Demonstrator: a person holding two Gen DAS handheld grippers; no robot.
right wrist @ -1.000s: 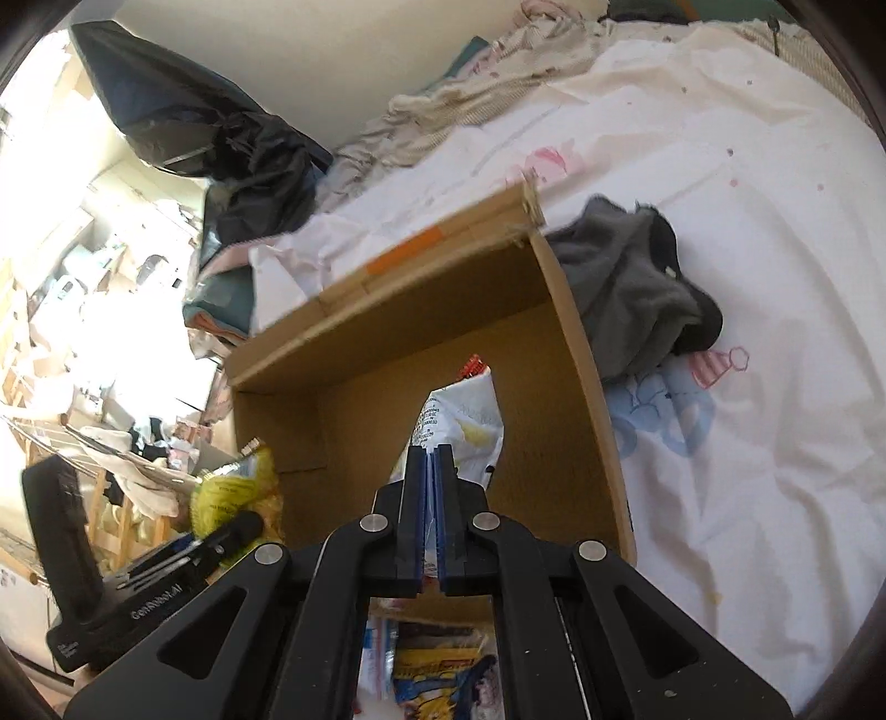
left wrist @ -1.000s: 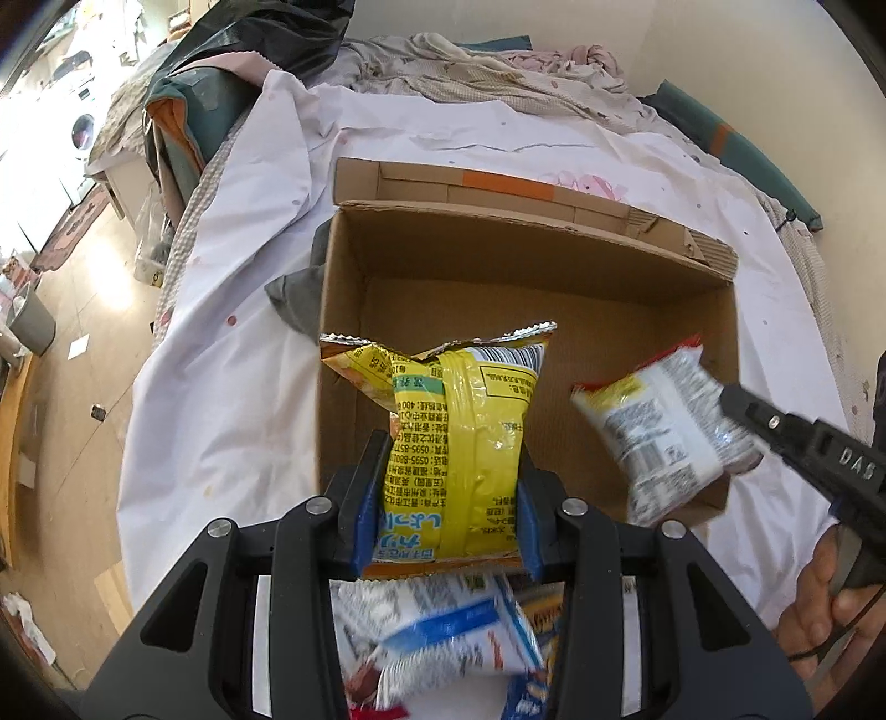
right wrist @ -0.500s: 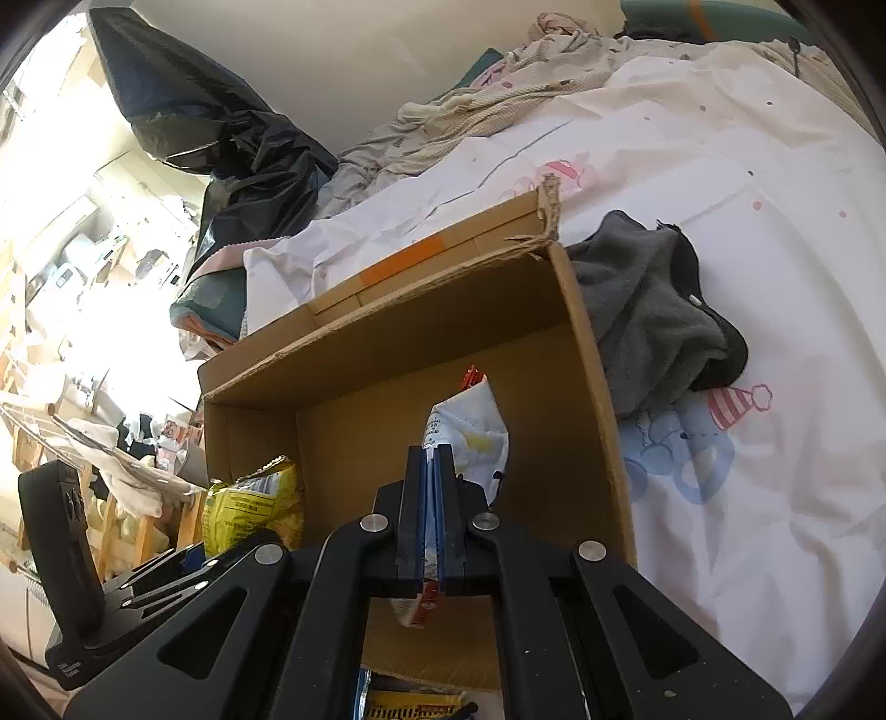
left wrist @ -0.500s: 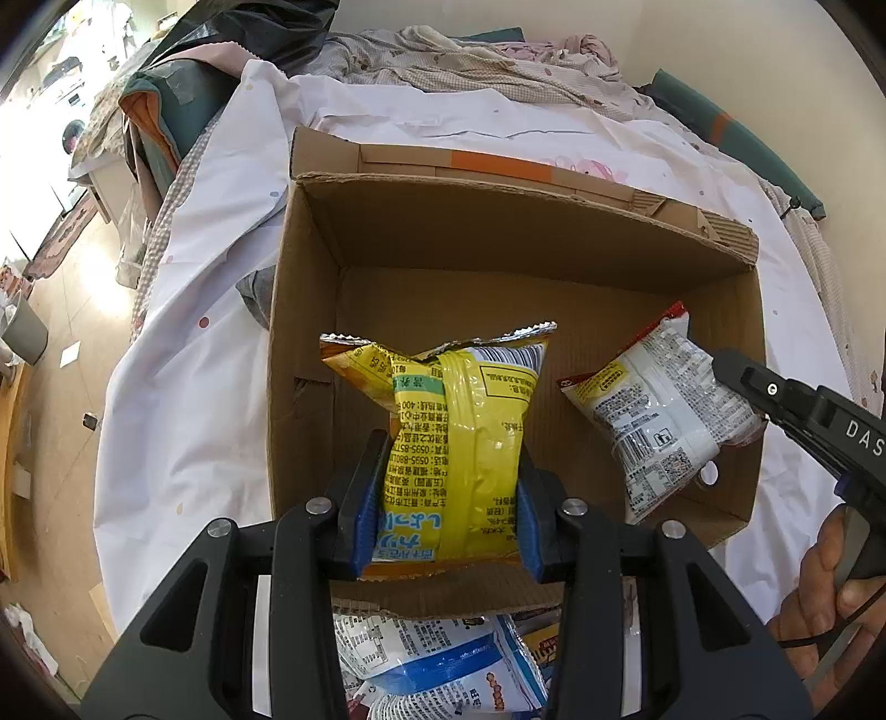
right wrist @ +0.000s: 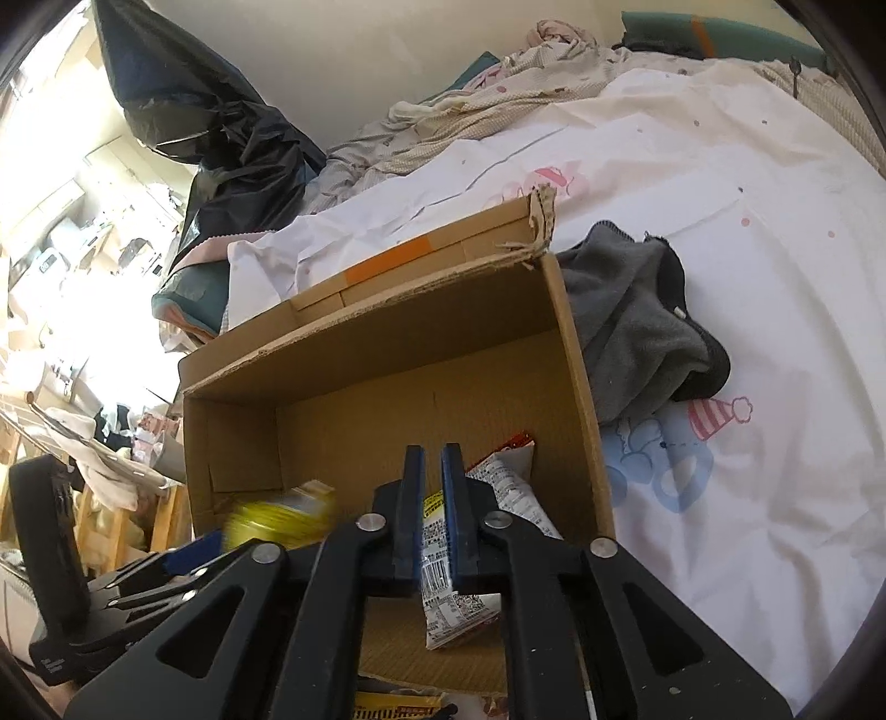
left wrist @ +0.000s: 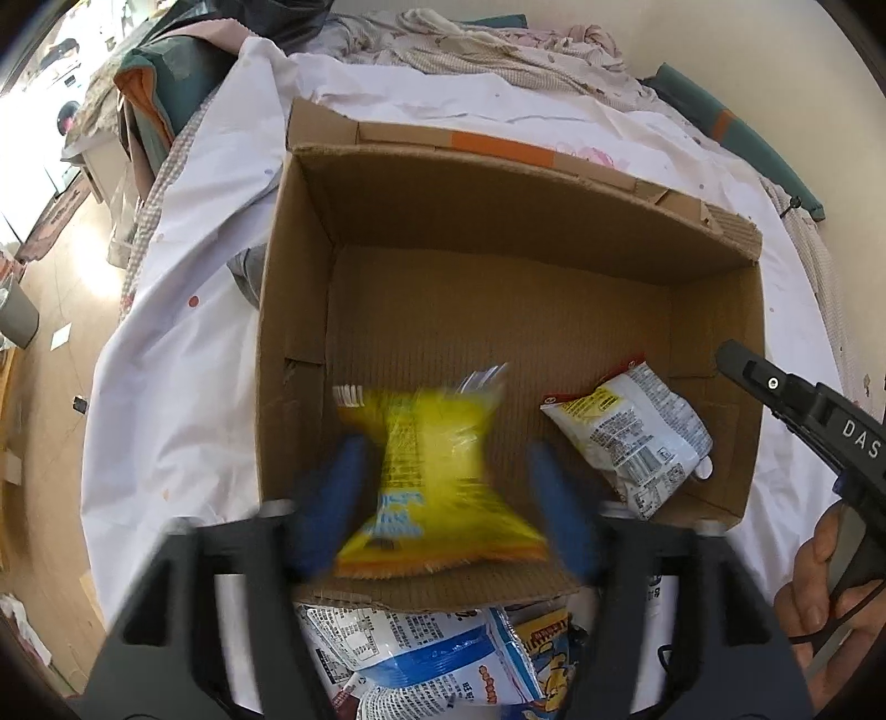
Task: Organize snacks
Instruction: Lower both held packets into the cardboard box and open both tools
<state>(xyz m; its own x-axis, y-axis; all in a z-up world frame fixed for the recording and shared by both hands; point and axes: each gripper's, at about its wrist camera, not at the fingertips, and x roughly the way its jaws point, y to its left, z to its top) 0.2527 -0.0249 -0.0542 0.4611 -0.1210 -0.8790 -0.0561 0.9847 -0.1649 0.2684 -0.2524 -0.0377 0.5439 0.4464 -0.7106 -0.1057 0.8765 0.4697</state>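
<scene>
An open cardboard box [left wrist: 299, 310] lies on a white bedsheet; it also shows in the right wrist view [right wrist: 576, 387]. My left gripper [left wrist: 446, 471] is open over the box's near edge. A blurred yellow snack bag [left wrist: 437, 476] hangs loose between its spread blue pads [left wrist: 338, 487]. A white and red snack bag [left wrist: 637, 437] lies on the box floor at the right. In the right wrist view my right gripper [right wrist: 433, 471] is slightly open above that white bag [right wrist: 498, 487]. The yellow bag [right wrist: 282, 518] shows at lower left there.
Several more snack packets [left wrist: 443, 659] lie on the sheet in front of the box. A grey garment [right wrist: 642, 327] lies beside the box's far side. Black plastic bags [right wrist: 221, 127] and rumpled bedding [left wrist: 498, 50] sit at the head of the bed.
Both grippers have opened. The yellow bag has slipped free of my left gripper and is dropping into the box. The white bag has left my right gripper and lies in the box.
</scene>
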